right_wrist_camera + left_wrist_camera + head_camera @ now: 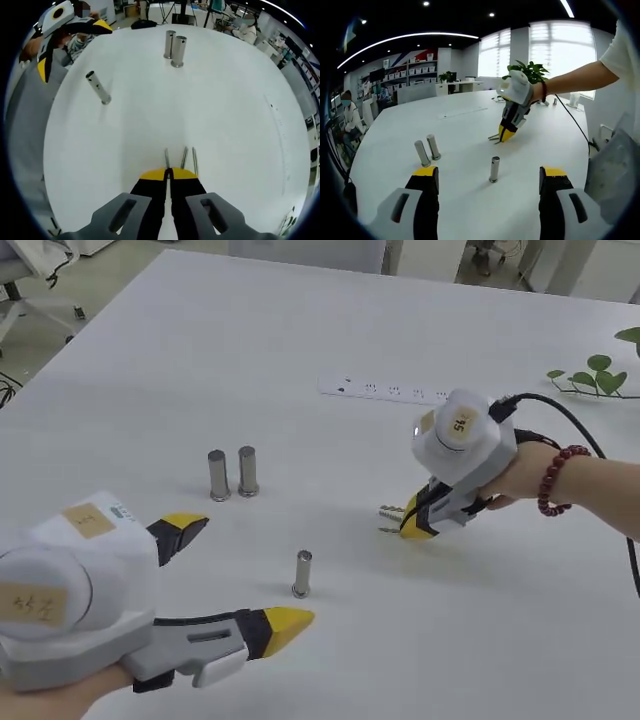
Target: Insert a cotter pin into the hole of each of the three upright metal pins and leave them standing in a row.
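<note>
White and wide, the surface (320, 330) carried three short, upright, grey steel cylinders. A pair of pins (233, 473) stood just beside each other, and a lone pin (302, 573) stood well apart from them, nearer you. Your left claw (248, 570) was spread wide and gripped nothing. The lone pin stood just ahead of the gap between its yellow tips, untouched. Your right claw (169, 172) was clenched on thin, bright wire cotter pins (184, 157). Their legs poked out past the tips, low over the surface and apart from all three uprights. You could count three wire legs in the right gripper view, but they were too fine to tell whether that meant one cotter pin or more.

The wire looked light, springy and easy to bend, so it wanted a hold near its head, with the legs left free to thread. The steel pins seemed stiff, smooth and ready to topple or roll. The lone one called for a firm pinch low on its shaft, clear of the hole. No cotter pin appeared to sit in any upright yet.
</note>
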Available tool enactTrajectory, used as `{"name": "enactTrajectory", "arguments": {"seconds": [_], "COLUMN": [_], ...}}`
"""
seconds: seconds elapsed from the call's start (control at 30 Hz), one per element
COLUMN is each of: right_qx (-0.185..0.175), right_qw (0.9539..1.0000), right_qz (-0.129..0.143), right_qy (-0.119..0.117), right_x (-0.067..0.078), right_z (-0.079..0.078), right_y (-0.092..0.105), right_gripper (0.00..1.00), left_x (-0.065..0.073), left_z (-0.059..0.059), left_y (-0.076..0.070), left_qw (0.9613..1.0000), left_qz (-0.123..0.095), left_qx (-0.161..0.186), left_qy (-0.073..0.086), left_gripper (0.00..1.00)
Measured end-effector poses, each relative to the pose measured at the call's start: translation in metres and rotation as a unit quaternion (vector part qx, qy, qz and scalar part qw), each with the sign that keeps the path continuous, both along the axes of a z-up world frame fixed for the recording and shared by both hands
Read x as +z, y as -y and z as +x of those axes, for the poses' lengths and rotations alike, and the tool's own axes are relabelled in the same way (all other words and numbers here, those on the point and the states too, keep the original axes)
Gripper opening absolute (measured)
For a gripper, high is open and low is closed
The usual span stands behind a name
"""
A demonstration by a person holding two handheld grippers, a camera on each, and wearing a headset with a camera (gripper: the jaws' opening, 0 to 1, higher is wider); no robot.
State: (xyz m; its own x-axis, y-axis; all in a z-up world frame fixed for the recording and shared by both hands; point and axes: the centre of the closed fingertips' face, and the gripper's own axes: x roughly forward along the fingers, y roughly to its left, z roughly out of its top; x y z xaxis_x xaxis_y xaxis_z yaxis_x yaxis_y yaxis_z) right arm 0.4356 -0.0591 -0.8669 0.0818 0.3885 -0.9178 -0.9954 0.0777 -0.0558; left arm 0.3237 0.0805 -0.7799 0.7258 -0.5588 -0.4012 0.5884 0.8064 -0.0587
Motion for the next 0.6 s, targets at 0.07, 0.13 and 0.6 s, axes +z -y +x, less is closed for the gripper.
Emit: {"name": "enactTrajectory", "arguments": {"seconds": [0.07, 0.13, 0.6], "right_qx": [-0.003, -0.003, -0.006], "right_qw": [1.0, 1.0, 0.9994], "right_qz": [0.003, 0.005, 0.023], "right_qy": [0.001, 0.003, 0.024], "right_x": [0.0, 0.0, 0.013], "right_z": [0.0, 0.0, -0.006], "right_y": [0.0, 0.0, -0.004], "right_gripper": [0.02, 0.02, 0.02], "left_x": [0.001, 0.001, 0.008], "left_z": [0.0, 0.0, -0.002], "left_y": [0.0, -0.001, -0.005], "left_qw": [1.0, 1.0, 0.9998], "left_qz": [0.0, 0.0, -0.016], "left_qx": [0.001, 0.002, 0.014], "left_qy": [0.0, 0.001, -0.001], "left_gripper": [0.81, 0.81, 0.72]}}
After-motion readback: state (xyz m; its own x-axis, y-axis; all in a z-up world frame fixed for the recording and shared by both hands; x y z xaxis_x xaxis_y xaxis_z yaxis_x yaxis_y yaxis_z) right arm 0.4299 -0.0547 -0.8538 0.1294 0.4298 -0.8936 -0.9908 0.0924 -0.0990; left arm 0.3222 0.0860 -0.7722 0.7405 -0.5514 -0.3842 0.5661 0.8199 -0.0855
